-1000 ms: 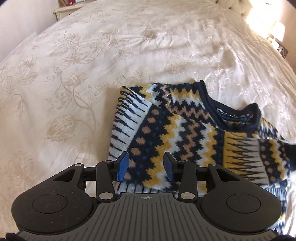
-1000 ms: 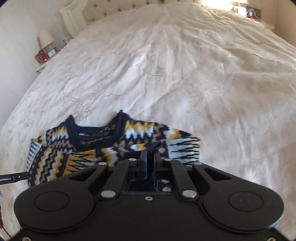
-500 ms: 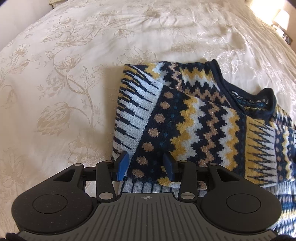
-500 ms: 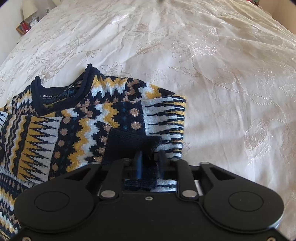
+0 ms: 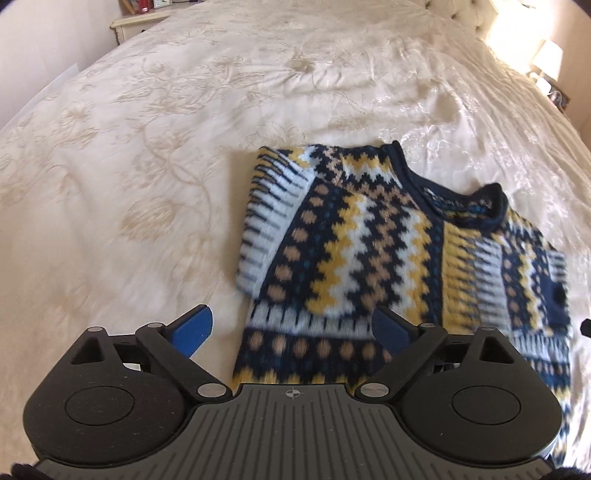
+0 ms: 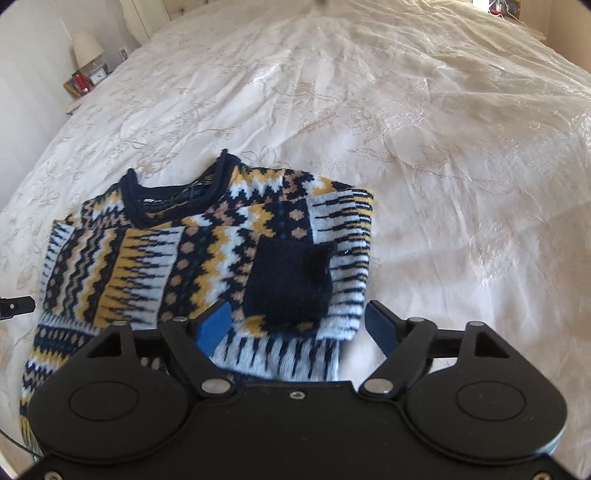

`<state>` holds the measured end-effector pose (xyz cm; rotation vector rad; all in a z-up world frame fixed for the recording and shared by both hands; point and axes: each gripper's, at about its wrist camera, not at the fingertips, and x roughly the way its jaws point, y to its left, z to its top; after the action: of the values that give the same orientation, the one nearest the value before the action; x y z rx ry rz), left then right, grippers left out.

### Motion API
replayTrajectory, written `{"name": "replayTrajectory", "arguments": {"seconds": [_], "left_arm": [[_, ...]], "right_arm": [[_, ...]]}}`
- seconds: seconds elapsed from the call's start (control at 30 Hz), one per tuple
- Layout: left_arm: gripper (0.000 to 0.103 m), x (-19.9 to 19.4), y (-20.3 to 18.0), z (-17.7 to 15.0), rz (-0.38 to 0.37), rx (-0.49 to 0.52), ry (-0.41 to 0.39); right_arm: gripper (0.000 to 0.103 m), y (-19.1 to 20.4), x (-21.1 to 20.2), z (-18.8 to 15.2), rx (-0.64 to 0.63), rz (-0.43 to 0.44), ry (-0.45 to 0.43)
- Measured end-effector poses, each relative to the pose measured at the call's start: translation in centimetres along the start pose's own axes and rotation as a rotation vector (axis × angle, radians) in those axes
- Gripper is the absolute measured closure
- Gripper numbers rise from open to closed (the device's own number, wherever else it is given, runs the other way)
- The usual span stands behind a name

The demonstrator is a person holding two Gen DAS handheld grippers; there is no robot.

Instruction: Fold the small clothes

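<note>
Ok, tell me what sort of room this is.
Almost certainly a bedroom. The sweater lies on a wide bed covered by a cream embroidered bedspread. There is a padded headboard at its far end and a bedside table with a lamp and clock.

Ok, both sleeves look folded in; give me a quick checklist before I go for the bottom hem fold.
1. Left gripper open, holding nothing: ok.
2. Right gripper open, clear of the dark cuff: ok.
3. Sweater lying on the bedspread, both sleeves folded across the front: ok.
4. Right sleeve lying flat: not ok, cuff bunched up.
5. Bottom hem in view: cannot tell, hidden behind the gripper bodies.
6. Bedspread beside the sweater free of clutter: ok.
</note>
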<state>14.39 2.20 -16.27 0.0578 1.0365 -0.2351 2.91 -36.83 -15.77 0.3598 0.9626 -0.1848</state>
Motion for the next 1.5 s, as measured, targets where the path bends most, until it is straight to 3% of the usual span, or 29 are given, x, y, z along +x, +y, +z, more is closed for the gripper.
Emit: {"name": "replayTrajectory", "arguments": {"seconds": [0.2, 0.63, 1.03, 1.5], "left_arm": [[0.009, -3.1, -0.3, -3.9, 0.011, 0.018, 0.011], [0.009, -6.6, -0.8, -12.9, 0.057, -0.078, 0.079], [0.009, -7.5, -0.3, -16.0, 0.003, -0.003, 0.095], [0.009, -9.8, 3.4, -20.3, -0.066, 0.059, 0.069]], "right_arm": [[0.013, 0.0, -2.6, -2.8, -0.029, 0.034, -0.014], [0.009, -0.8, -4.7, -8.5, -0.094, 0.100, 0.038], [0.007, -0.4, -6.9, -13.0, -0.056, 0.089, 0.045], [0.005, 4.0, -10.5, -19.2, -0.026, 0.065, 0.051]]}}
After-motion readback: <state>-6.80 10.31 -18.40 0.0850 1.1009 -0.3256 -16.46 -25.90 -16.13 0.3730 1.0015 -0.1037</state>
